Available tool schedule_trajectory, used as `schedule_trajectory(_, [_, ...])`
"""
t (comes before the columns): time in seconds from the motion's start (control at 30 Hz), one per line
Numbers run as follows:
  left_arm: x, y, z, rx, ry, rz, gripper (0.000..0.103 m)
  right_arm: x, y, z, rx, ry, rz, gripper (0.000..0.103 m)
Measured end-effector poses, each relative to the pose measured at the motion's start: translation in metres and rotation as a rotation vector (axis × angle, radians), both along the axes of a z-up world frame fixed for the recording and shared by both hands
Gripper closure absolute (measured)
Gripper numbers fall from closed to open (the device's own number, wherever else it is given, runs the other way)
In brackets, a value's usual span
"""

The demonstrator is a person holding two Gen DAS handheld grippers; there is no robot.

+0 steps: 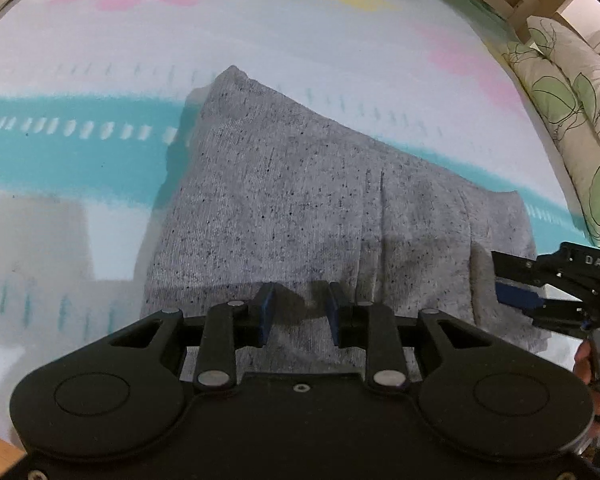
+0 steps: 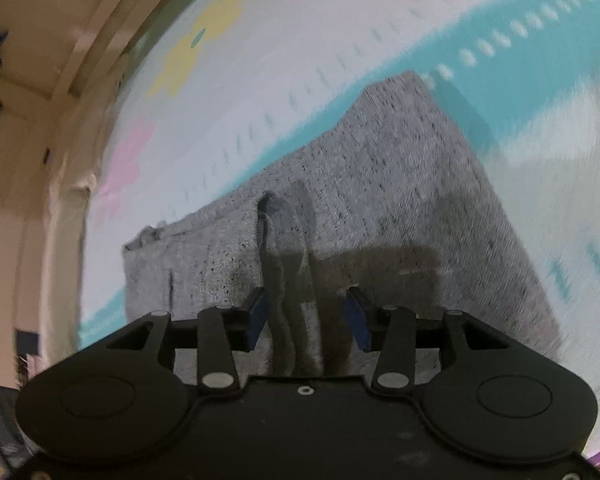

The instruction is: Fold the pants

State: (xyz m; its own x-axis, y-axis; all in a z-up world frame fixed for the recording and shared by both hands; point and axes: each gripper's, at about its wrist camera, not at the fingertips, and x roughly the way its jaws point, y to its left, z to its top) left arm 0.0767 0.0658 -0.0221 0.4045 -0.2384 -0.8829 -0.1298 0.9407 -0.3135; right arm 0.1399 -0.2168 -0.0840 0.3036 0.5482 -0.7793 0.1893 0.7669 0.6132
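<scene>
The grey speckled pants (image 1: 300,208) lie folded into a compact wedge on a bed sheet (image 1: 100,80) printed with a teal band, pink patches and a yellow flower. All places here are given from the pants.

The left hand-held gripper (image 1: 299,312) hangs over the near edge of the pants, its blue pads apart with only flat cloth showing in the gap; the jaws stand open and pinch nothing.

The right hand-held gripper (image 2: 308,314) sits over the near edge too, toward the waistband end, where a raised fold (image 2: 284,264) of the cloth runs up between its blue pads. The pads stand clear of that fold on both sides, so it is open.

Beyond the far right corner of the pants lies a leaf-patterned pillow (image 1: 572,92).
</scene>
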Motion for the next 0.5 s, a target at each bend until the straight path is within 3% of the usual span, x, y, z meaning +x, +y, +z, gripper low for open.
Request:
schedule_trajectory(0.27, [-0.002, -0.001, -0.005, 0.033, -0.012, -0.017, 0.066, -0.004, 0.009, -0.002, 0.072, 0.028, 0.005, 0.054])
schedule_trajectory(0.4, [-0.004, -0.005, -0.002, 0.060, -0.020, -0.032, 0.066, -0.003, 0.027, 0.005, 0.018, 0.009, 0.088, 0.054])
schedule_trajectory(0.5, [-0.006, -0.008, 0.000, 0.085, -0.033, -0.047, 0.066, -0.008, 0.044, 0.020, -0.092, -0.081, 0.164, 0.054])
